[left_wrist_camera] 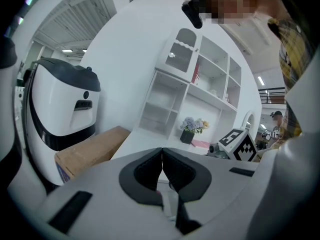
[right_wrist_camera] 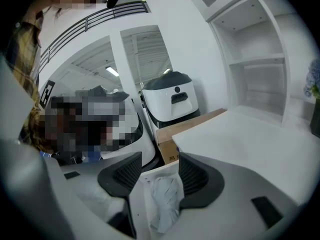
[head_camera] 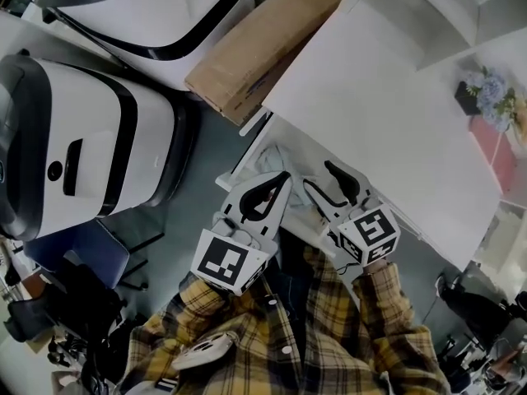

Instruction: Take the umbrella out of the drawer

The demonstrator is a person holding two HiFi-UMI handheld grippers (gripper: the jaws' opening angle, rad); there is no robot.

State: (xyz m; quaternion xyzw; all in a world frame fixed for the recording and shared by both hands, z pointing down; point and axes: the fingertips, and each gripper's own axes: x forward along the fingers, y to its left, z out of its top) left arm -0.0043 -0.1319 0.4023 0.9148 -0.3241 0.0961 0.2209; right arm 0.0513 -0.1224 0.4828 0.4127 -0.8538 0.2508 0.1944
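Note:
The white drawer [head_camera: 244, 156] stands pulled out from under the white tabletop [head_camera: 387, 113]. Inside it lies a pale grey crumpled bundle [head_camera: 268, 160], apparently folded umbrella fabric. In the right gripper view the drawer's wall [right_wrist_camera: 137, 199] and the bundle [right_wrist_camera: 162, 204] show between the jaws. My right gripper [head_camera: 316, 174] hangs above the drawer's near end, open, touching nothing. My left gripper [head_camera: 284, 176] is just beside it on the left, its dark pads closed tip to tip [left_wrist_camera: 161, 152] on nothing. No handle or shaft of the umbrella shows.
A brown cardboard box [head_camera: 255, 44] leans at the table's far left corner. Two large white machines with black trim [head_camera: 90, 138] stand on the floor to the left. A white shelf unit [left_wrist_camera: 185, 94] and a flower pot [head_camera: 486, 93] are at the table's far side.

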